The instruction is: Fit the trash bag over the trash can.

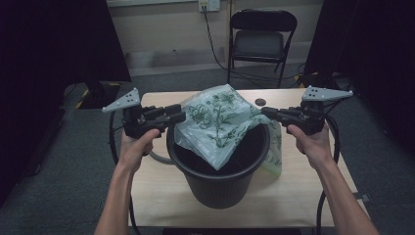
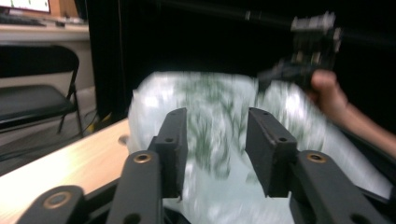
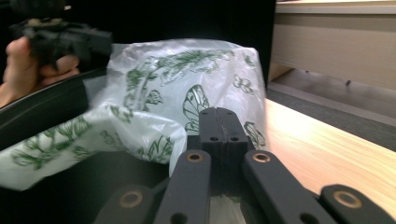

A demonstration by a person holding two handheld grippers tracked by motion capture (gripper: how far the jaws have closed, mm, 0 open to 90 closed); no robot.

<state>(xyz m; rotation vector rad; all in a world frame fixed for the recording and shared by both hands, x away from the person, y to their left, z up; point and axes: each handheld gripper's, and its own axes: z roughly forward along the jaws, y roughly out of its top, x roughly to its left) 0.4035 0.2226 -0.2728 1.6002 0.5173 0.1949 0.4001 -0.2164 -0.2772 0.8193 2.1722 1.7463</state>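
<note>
Forearms rise from the bottom of the high view, each hand carrying a gripper at either side of a black bin that stands on the worktop. Draped across the bin's mouth is a thin plastic bag printed with green flowers, one part hanging over the rim on the right-hand side.

The right gripper has its fingers pressed together, and in the right gripper view a fold of bag film comes out from between them, so they appear clamped on the bag's edge just at the bin's right rim. The left gripper has its fingers apart; in the left gripper view the bag lies straight ahead of them and shows through the gap, blurred, with no film pinched that I can make out.

By my reading the work in hand is spreading the bag open over the bin. The bag's loose bulk sits directly beyond the left fingers, toward the middle of the bin, with its span running from one gripper across to the other. The left hand is therefore the one placed to take the free edge; it would need to close on film near the left rim, opposite the right fingers' hold.
</note>
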